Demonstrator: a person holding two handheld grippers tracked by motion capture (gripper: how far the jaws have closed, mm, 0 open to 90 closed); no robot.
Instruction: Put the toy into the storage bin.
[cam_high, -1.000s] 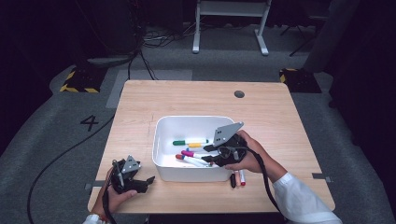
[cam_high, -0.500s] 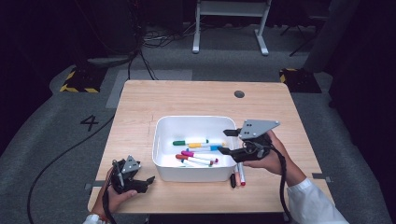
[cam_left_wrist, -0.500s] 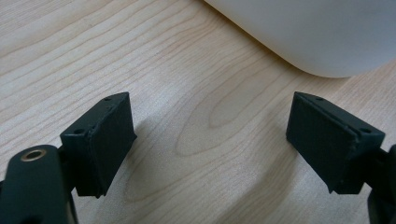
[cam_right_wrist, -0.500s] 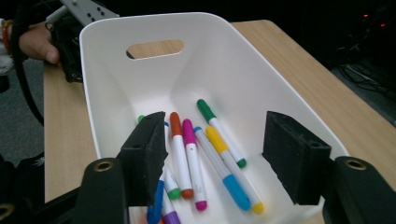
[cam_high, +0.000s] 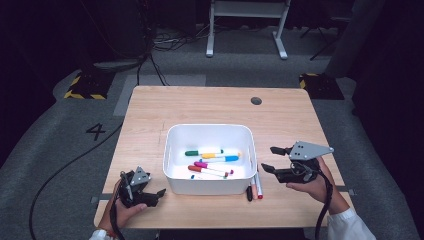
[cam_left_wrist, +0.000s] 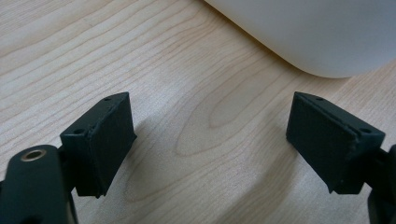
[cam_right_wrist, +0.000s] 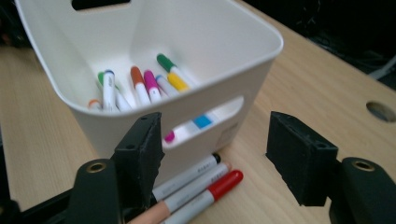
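Since the earlier frame, the right hand-held gripper (cam_high: 270, 159) is coming away from over the white bin (cam_high: 209, 180) and is now sitting off the bin's right wall; its jaws have just been opening and are standing apart with nothing between them. Left hand-held gripper (cam_high: 159, 192) is resting on the desk (cam_high: 200, 107) near the bin's front-left corner, jaws apart and empty, bare wood showing between them in the left gripper view.

Coloured markers (cam_high: 212, 161) are lying loose inside the bin, ahead of the right gripper and past the wall. Three more markers (cam_right_wrist: 196, 186) are lying side by side on the desk, touching the bin's outer wall, just below and ahead of the right gripper's jaws: black-capped one nearest the wall, peach-capped one in the middle, red-capped one outermost.

Likely job: picking up the outside markers and dropping them in the bin.

Risks, as judged:
- The three are lying packed together, so jaws coming down may be pinching two at once or rolling one away.
- The black-capped one is lying tight against the wall; a jaw may be striking the bin and shoving it.
- A round barrel may be slipping from the flat pads.
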